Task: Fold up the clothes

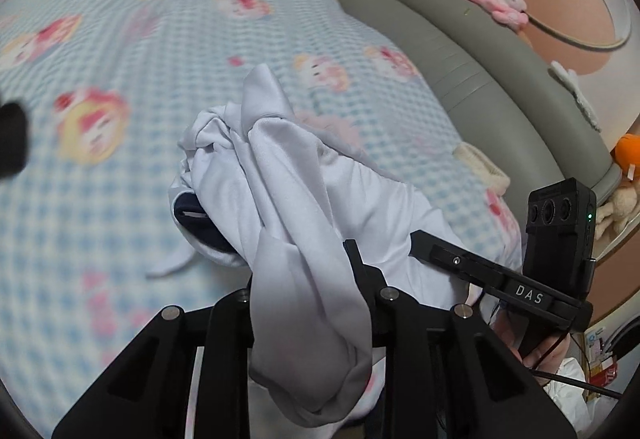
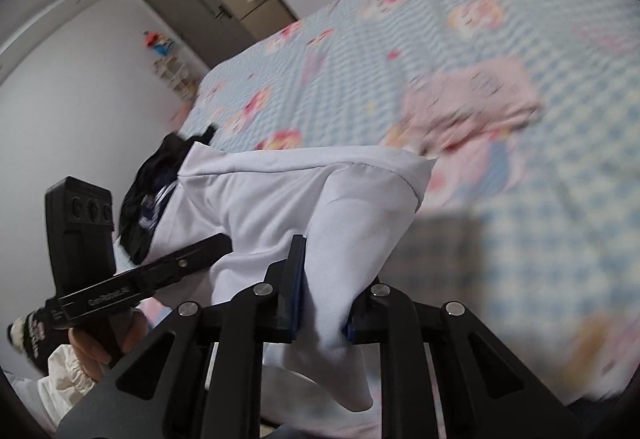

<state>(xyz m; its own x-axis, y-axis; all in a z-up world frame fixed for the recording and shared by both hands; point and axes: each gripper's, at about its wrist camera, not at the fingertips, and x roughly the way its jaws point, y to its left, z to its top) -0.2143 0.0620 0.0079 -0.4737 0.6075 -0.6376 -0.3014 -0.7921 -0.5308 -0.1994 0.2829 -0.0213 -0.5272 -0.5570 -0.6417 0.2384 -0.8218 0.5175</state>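
As seen from both wrist views: a white garment (image 1: 288, 191) is held bunched up above the bed (image 1: 160, 39), gripped at two places.
Left gripper (image 1: 304, 279): closed down on a thick bundle of the white cloth; fabric is draped over and between its fingers, so the fingertips are mostly hidden.
Right gripper (image 2: 322, 295): clamped narrow on a fold of the same garment (image 2: 280, 199); blue pads are pressed on the cloth from both sides.
Garment location: lifted off the checked bedspread (image 2: 520, 199), crumpled, w/ a dark collar or trim (image 1: 196, 215) showing on one side; not laid flat, no tidy fold visible.
Handling (judged): thin, soft, slightly glossy knit; light, limp, prob. slippery; will sag and slide if pinched thinly.
Where to hold: hem or shoulder seam edges are judged best, since a stitched edge (image 2: 304, 163) gives more bite than a loose bunch.
Stage: cannot be settled; cloth held up crumpled fits a shake-out for flattening or a re-grip partway through folding.
Other cloth: a pink garment (image 2: 472, 107) is lying on the bed nearby, blurred.
Edges: a padded grey headboard (image 1: 440, 51) runs along one side; soft toys (image 1: 500, 5) sit beyond it.
Open room: a wide stretch of bedspread is free beside the pink piece, enough for spreading, so it appears.
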